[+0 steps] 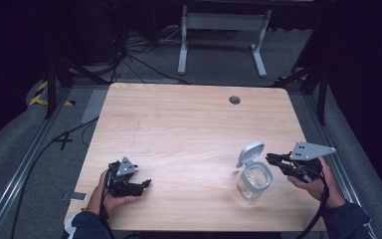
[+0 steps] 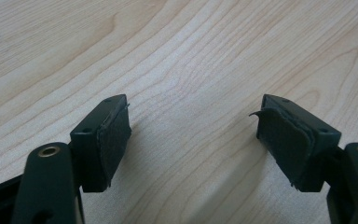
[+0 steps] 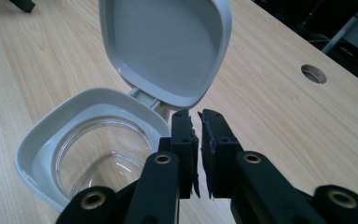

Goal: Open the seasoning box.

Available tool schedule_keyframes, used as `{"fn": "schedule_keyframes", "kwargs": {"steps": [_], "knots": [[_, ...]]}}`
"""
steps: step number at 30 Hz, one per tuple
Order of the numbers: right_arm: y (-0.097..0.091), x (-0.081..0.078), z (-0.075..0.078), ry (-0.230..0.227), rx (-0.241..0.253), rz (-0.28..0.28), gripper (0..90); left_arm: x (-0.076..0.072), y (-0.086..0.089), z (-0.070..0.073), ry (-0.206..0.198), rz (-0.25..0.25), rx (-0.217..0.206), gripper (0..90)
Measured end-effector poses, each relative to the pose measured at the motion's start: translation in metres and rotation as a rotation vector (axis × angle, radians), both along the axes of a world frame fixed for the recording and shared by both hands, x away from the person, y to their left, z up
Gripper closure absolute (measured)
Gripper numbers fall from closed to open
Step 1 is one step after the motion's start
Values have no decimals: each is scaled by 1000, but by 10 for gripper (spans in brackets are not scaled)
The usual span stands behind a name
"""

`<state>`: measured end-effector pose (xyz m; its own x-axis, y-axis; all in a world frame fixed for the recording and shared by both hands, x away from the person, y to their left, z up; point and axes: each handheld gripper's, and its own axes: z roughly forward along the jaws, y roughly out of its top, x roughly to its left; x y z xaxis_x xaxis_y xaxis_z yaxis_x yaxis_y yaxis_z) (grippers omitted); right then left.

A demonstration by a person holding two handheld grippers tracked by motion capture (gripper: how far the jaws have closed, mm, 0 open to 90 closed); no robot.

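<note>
**Glass jar, lid up**

Clear glass jar (image 1: 254, 181) stands at the table's (image 1: 189, 129) four o'clock, hinged lid (image 3: 165, 49) raised. Likely rigid, slick, breakable: take the grey rim. Your right gripper (image 3: 199, 116), jaws nearly together, empty, sits just beside the hinge; left gripper (image 2: 193, 133) gapes wide at seven o'clock.

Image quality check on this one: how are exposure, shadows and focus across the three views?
High view: the wooden table is evenly lit, the surroundings fall to near black, and the glass jar is small and soft. Left gripper view: sharp wood grain, soft shadows beneath the open left gripper. Right gripper view: the jar's open lid is clear, no harsh glare, and the near arms of the right gripper blur slightly.
</note>
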<state>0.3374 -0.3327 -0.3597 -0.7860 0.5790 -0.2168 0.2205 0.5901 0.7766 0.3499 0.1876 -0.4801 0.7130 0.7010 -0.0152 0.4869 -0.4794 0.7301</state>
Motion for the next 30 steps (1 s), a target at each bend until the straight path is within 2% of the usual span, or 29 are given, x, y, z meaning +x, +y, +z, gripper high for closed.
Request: {"fn": "schedule_keyframes", "kwargs": {"steps": [10, 14, 15, 18, 26, 30], "knots": [[-16, -5, -3, -7, -7, -37, 735, 0, 0, 0, -1, 2, 0, 256], [-24, -5, -5, -2, 16, -28, 664, 0, 0, 0, 0, 2, 0, 256], [-26, -6, -7, -3, 28, -26, 635, 0, 0, 0, -1, 0, 0, 255], [-32, -6, -12, -6, 11, -42, 590, 0, 0, 0, 0, 2, -1, 255], [-45, -6, -26, 17, 18, -96, 490, 0, 0, 0, -1, 1, 0, 255], [-50, -5, -35, 31, 13, -123, 410, 0, 0, 0, -5, 1, 2, 254]]}}
